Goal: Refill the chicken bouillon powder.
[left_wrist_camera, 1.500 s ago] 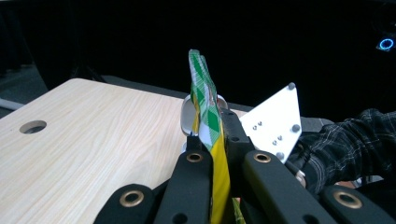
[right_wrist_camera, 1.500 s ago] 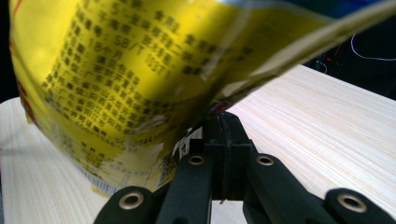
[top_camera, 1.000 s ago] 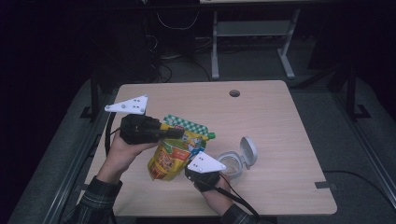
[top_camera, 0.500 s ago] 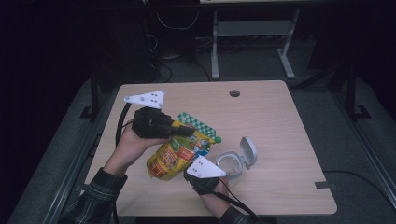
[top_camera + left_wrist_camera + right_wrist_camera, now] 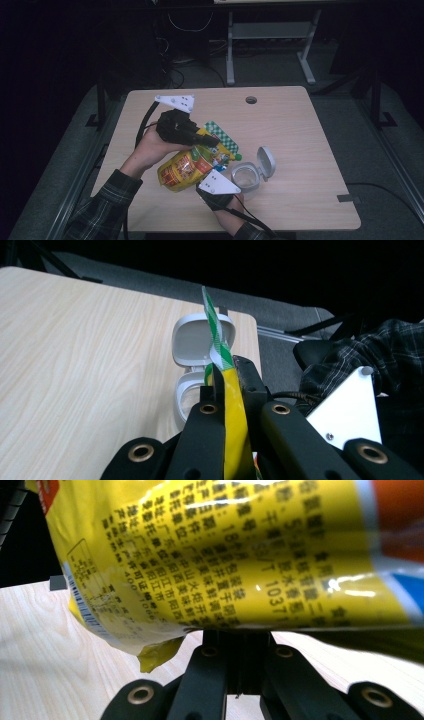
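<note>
A glossy yellow plastic snack pouch (image 5: pixel 192 165) with a green-and-white chequered top edge is held above the middle of the pale wooden table (image 5: pixel 300 130), tilted so that its chequered end points up and away from the person and its lower end points toward the near-left. The high view shows red and orange printing on its upper face; the right gripper view shows its underside (image 5: pixel 225 555), yellow with rows of dark printed characters, a barcode strip along one edge, and bands of orange and blue at one end, the film catching highlights and creased at a lower corner. The left gripper (image 5: pixel 202 140) is clamped on the pouch just below the chequered strip; in the left gripper view (image 5: pixel 227 385) the yellow film passes edge-on between the two black jaws, with the chequered seam rising above them. The right gripper (image 5: pixel 237 632) stands beneath the pouch, its jaws drawn together against the lower edge; whether they pinch the film cannot be told. Just beside the pouch on the table stands a small grey plastic container with a hinged lid standing open (image 5: pixel 252 172).
</note>
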{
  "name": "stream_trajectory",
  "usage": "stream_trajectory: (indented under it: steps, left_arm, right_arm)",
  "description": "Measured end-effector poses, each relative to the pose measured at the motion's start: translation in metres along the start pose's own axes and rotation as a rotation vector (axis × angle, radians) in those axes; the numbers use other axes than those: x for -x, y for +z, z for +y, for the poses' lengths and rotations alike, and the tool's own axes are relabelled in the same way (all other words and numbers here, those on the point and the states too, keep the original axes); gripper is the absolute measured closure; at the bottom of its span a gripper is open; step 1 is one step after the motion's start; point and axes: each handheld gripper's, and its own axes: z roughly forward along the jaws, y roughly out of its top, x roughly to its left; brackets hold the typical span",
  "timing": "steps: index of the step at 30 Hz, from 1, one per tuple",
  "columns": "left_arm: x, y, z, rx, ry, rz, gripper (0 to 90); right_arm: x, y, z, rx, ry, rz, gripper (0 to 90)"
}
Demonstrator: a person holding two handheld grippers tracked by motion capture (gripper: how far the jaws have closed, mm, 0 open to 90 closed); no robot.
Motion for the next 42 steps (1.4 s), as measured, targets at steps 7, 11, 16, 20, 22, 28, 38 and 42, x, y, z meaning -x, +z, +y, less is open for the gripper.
stream_trajectory:
  steps: [7,11,16,20,22,28,38,42]
  left_arm:
    - [-0.001,0.009,0.008,-0.035,-0.008,-0.005,90.0]
    - [-0.001,0.015,0.012,-0.063,-0.005,-0.006,90.0]
    - [0.000,0.024,0.016,-0.091,-0.002,-0.005,90.0]
    - [0.000,0.031,0.020,-0.111,-0.007,-0.008,90.0]
    - [-0.001,0.034,0.021,-0.115,-0.010,-0.009,90.0]
    - [-0.003,0.039,0.023,-0.129,-0.015,-0.003,90.0]
    - [-0.006,0.051,0.026,-0.153,-0.021,-0.009,90.0]
    - [-0.008,0.055,0.026,-0.157,-0.027,-0.010,90.0]
  right_arm:
    - [0.000,-0.002,-0.003,0.033,0.009,-0.003,90.0]
    - [0.000,-0.003,-0.003,0.040,0.015,0.000,90.0]
    - [0.001,-0.003,-0.004,0.050,0.024,0.004,90.0]
    - [0.003,-0.004,-0.005,0.066,0.040,0.009,90.0]
    - [0.003,-0.005,-0.005,0.072,0.040,0.011,90.0]
    - [0.005,-0.005,-0.004,0.082,0.056,0.020,90.0]
    - [0.008,-0.006,-0.006,0.090,0.081,0.025,90.0]
    - [0.009,-0.007,-0.006,0.096,0.091,0.029,90.0]
